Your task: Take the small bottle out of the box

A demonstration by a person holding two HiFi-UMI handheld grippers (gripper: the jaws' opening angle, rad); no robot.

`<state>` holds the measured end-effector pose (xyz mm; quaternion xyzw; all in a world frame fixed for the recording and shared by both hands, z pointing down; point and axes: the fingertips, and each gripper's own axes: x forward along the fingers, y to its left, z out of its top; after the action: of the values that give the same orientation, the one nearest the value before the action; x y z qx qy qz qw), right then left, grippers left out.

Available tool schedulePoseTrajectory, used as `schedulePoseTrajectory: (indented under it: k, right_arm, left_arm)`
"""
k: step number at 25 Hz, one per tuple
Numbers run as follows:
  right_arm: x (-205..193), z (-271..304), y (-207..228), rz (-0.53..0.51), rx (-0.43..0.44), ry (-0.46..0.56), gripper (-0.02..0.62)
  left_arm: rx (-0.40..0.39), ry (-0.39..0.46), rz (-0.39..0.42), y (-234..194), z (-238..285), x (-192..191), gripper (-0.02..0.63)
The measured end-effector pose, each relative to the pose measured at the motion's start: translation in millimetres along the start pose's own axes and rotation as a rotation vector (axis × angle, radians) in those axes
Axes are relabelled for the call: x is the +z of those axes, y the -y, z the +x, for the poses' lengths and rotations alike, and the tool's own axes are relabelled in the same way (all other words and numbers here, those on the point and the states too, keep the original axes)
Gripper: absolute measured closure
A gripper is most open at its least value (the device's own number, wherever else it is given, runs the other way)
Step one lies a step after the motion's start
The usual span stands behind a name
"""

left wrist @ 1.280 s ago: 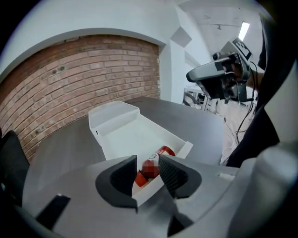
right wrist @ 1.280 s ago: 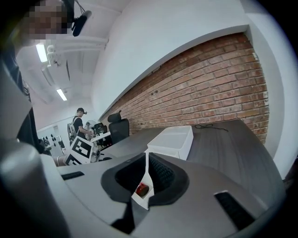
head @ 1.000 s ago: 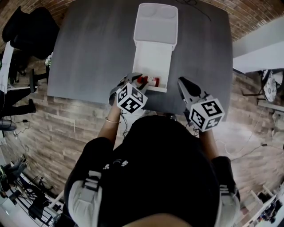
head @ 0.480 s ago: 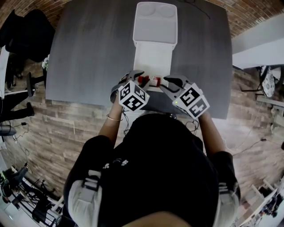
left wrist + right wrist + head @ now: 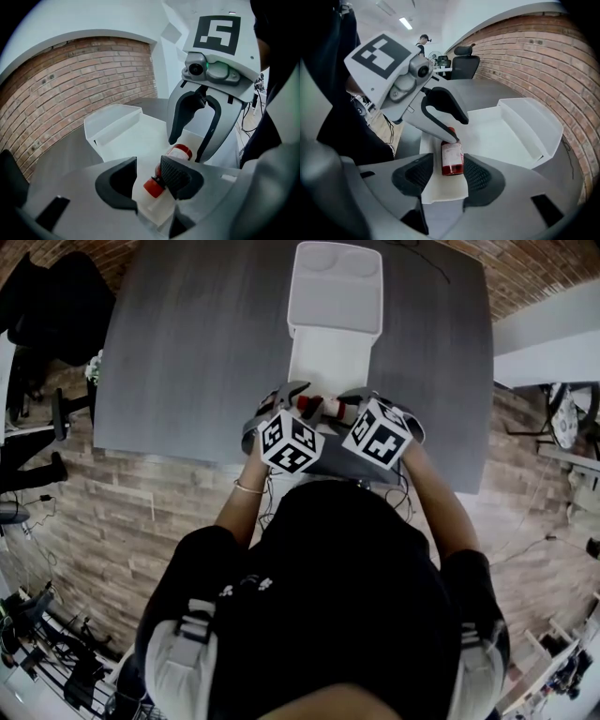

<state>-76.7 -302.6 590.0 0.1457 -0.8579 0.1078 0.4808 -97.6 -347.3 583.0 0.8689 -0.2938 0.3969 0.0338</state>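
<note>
A small red bottle (image 5: pixel 452 158) with a red cap (image 5: pixel 152 186) lies on its side at the near end of the open white box (image 5: pixel 330 362). My right gripper (image 5: pixel 448 174) reaches in from the right. Its jaws are opening and stand on either side of the bottle's base without pressing on it. My left gripper (image 5: pixel 149 176) comes in from the left and is open, with the cap between its fingers, close to the right pad (image 5: pixel 174 174). In the head view the bottle (image 5: pixel 319 408) shows between the left gripper (image 5: pixel 289 401) and the right gripper (image 5: pixel 343 405).
The box's hinged lid (image 5: pixel 335 287) lies open flat beyond it on the grey table (image 5: pixel 197 343). The table's front edge runs just behind both grippers. A brick wall (image 5: pixel 79 79) curves round the far side, and a black office chair (image 5: pixel 465 65) stands at one table end.
My right gripper has swung left from the table's front right to the box's near end, and its jaws have spread around the bottle. The left gripper has hardly moved.
</note>
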Motion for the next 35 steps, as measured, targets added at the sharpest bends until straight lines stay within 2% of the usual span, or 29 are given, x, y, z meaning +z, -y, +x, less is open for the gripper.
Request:
schedulePoseTrajectory:
  k: [6, 12, 19, 26, 30, 35]
  right_arm:
    - [1, 16, 5, -0.055, 0.04, -0.088, 0.396]
    - [-5, 25, 13, -0.115, 0.081, -0.189, 0.393]
    - [-8, 32, 14, -0.199, 0.136, -0.275, 0.39]
    - [-9, 37, 14, -0.201, 0.159, -0.334, 0.388]
    - [-9, 35, 9, -0.204, 0.165, -0.32, 0.396]
    - [-5, 34, 6, -0.198, 0.123, -0.241, 0.4]
  left_arm:
    - [0.011, 0.019, -0.021, -5, 3, -1, 0.446]
    - [0.027, -0.001, -0.027, -10, 4, -11, 0.448]
    - [0.024, 0.018, -0.091, -9, -2, -14, 0.448]
    - [0.073, 0.082, -0.204, -18, -21, -15, 0.448]
    - [0.097, 0.12, -0.263, -22, -36, -14, 0.448]
    - [0.132, 0.162, -0.321, -26, -53, -17, 0.449]
